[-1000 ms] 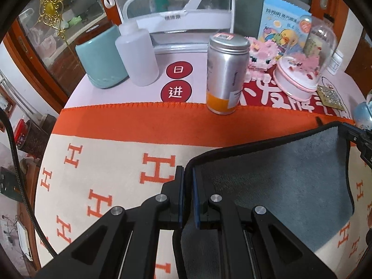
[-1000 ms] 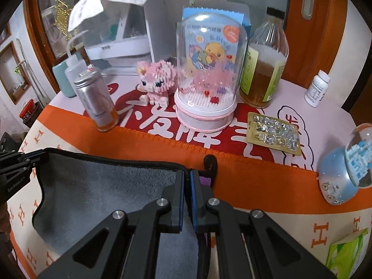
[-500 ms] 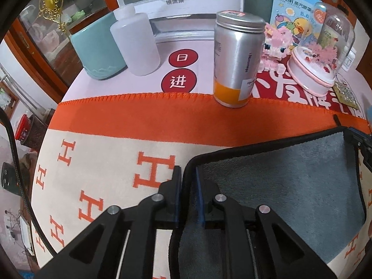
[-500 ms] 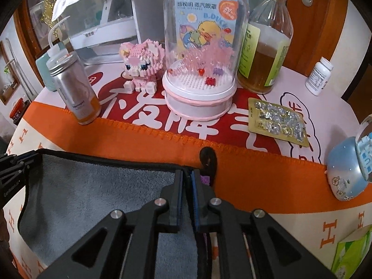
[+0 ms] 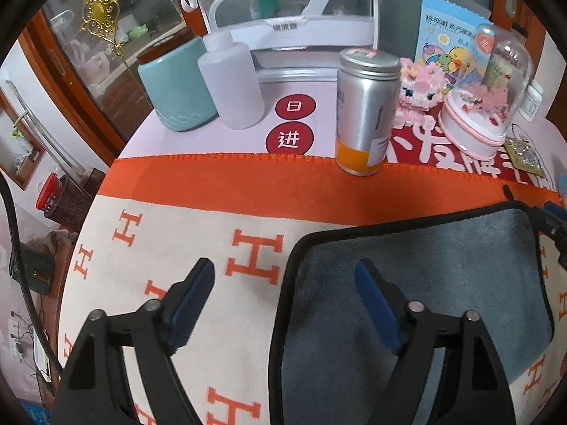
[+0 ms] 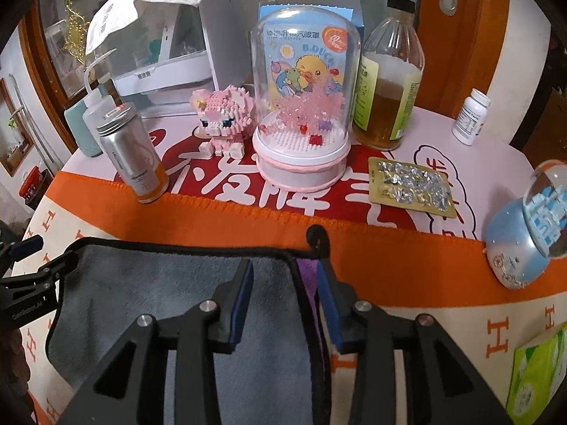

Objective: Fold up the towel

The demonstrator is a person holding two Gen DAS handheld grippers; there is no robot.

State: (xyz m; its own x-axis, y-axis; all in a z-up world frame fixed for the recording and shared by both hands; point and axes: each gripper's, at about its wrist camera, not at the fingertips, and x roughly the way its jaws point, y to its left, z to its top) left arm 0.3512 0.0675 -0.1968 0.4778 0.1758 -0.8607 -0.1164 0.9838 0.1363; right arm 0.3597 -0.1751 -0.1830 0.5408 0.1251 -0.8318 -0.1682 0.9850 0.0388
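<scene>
A grey towel point(image 5: 443, 276) with a black hem lies flat on the orange and cream blanket point(image 5: 198, 187); it also shows in the right wrist view point(image 6: 170, 294). My left gripper point(image 5: 285, 276) is open and straddles the towel's far left corner, which lies free between the fingers. My right gripper point(image 6: 285, 279) is open over the towel's far right corner, by a purple tag point(image 6: 307, 276) and a black loop point(image 6: 317, 237). Each gripper shows at the edge of the other's view.
Beyond the towel stand a silver and orange can point(image 5: 365, 113), a pink block figure point(image 6: 223, 120), a pink dome point(image 6: 304, 106), a bottle of amber liquid point(image 6: 386, 81), a pill blister point(image 6: 411, 187), a blue snow globe point(image 6: 524, 233), a teal jar point(image 5: 173, 88) and a squeeze bottle point(image 5: 232, 81).
Both grippers were shut on the towel's far corners and have opened. The corners now lie on the blanket. Both grippers have drawn back a little.
</scene>
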